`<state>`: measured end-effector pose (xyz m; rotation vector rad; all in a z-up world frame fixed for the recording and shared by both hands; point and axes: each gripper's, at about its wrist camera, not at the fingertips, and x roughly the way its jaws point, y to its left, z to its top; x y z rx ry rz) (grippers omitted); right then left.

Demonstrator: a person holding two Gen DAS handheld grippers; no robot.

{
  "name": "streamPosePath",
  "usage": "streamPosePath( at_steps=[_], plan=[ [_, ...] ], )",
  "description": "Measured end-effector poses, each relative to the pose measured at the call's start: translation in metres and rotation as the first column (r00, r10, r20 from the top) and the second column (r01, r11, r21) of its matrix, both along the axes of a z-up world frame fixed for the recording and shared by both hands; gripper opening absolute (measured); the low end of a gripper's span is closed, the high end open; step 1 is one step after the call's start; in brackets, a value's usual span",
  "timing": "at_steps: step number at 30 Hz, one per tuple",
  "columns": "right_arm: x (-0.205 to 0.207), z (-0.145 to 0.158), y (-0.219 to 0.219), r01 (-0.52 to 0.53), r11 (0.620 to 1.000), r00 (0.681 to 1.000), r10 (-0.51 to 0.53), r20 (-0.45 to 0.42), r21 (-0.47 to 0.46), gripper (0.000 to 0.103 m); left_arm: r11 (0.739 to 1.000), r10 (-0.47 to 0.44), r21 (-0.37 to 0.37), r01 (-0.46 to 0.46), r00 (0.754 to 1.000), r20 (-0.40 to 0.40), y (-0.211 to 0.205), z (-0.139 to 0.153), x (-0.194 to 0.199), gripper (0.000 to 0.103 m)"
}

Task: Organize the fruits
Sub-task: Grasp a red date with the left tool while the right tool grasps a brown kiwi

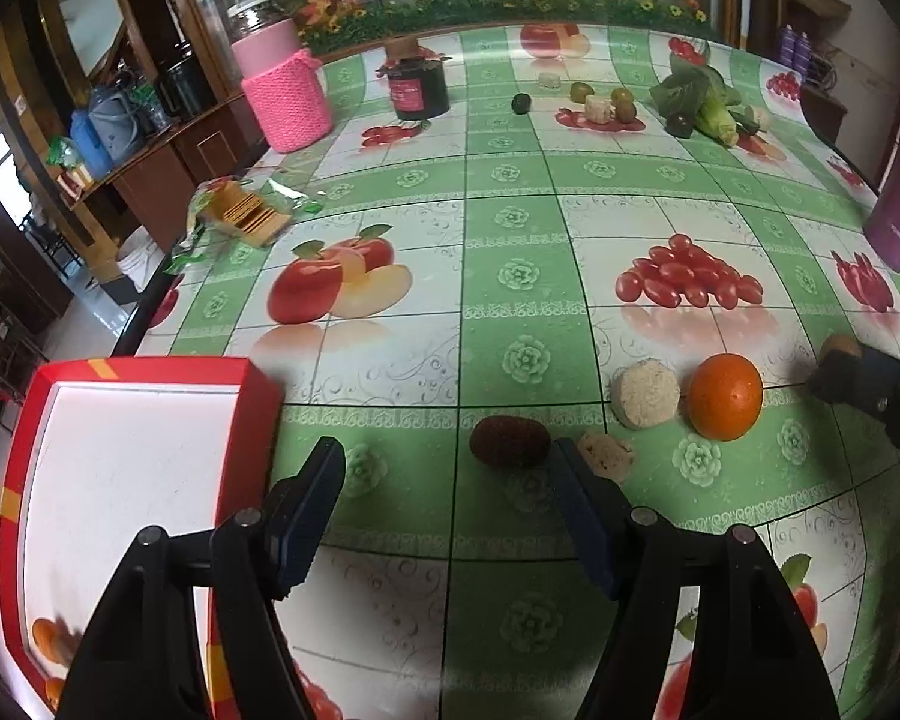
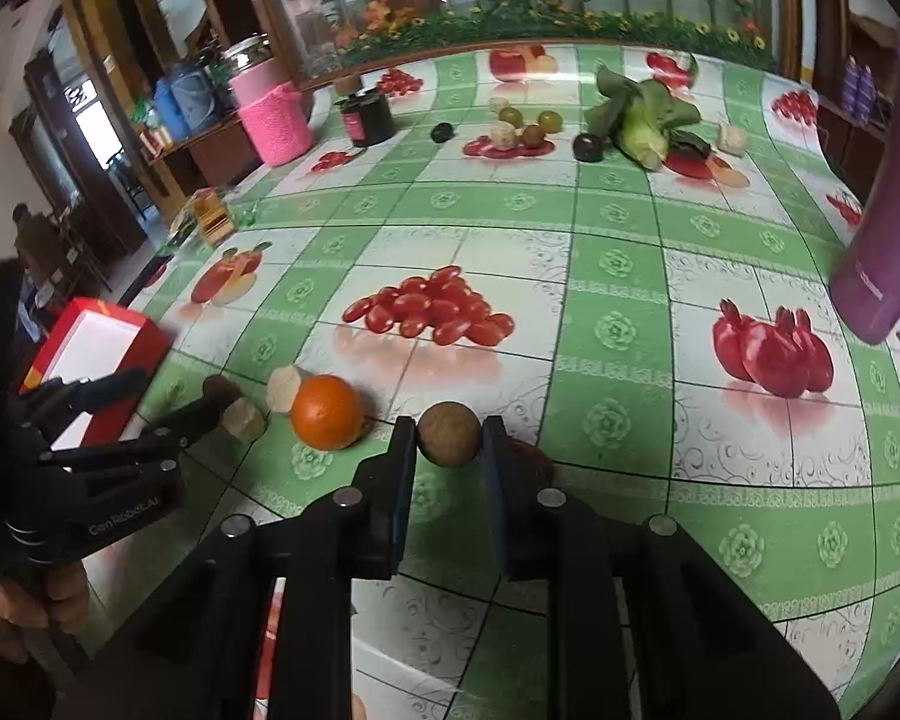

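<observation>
My left gripper [image 1: 447, 462] is open and empty, low over the table, with a dark brown fruit [image 1: 509, 441] just beyond its fingertips and a small beige chunk [image 1: 605, 451] beside the right finger. A round beige piece [image 1: 645, 394] and an orange [image 1: 725, 396] lie further right. A red box with a white inside [image 1: 132, 432] stands to the left. My right gripper [image 2: 449, 435] is shut on a round brown fruit [image 2: 449, 433]; it shows at the right edge of the left wrist view [image 1: 840, 351]. The orange [image 2: 326, 412] lies left of it.
At the table's far side lie small green and dark fruits [image 1: 606, 101], leafy greens with corn [image 1: 705, 105], a dark jar [image 1: 417, 90] and a pink knit-covered jar [image 1: 282, 93]. A purple bottle [image 2: 888, 240] stands right. A wrapped packet [image 1: 243, 216] lies at the left edge.
</observation>
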<state>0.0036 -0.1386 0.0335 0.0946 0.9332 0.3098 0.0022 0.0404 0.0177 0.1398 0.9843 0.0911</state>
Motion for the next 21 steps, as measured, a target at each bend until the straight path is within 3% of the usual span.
streamPosePath(
  at_steps=[5, 7, 9, 10, 15, 21],
  plan=[
    [0.004, 0.003, -0.01, 0.057, 0.998, 0.998, -0.057, 0.013, 0.007, 0.024, 0.999, -0.02, -0.042, 0.02, 1.0, -0.004, -0.003, -0.006, 0.01, 0.069],
    [0.004, 0.003, -0.01, 0.063, 0.998, 0.998, -0.063, 0.018, 0.004, 0.024, 0.998, -0.034, -0.055, 0.034, 0.999, 0.002, -0.006, -0.006, 0.012, 0.059],
    [0.004, 0.003, -0.009, 0.066, 0.998, 0.998, -0.066, 0.024, -0.008, 0.024, 0.993, -0.057, -0.104, 0.056, 0.998, -0.003, -0.006, -0.005, 0.012, 0.034],
    [0.004, 0.003, -0.01, 0.069, 0.998, 0.997, -0.068, 0.024, -0.01, 0.024, 0.99, -0.068, -0.125, 0.067, 0.998, -0.003, -0.006, -0.005, 0.011, 0.028],
    [0.002, 0.004, -0.011, 0.079, 0.997, 0.996, -0.078, 0.045, -0.018, 0.024, 0.983, -0.09, -0.157, 0.093, 0.996, 0.022, -0.01, 0.003, -0.005, 0.028],
    [-0.003, 0.007, -0.015, 0.132, 0.991, 0.987, -0.131, 0.096, -0.002, 0.024, 0.983, -0.114, -0.116, 0.14, 0.972, 0.204, -0.003, 0.066, -0.065, 0.028]
  ],
)
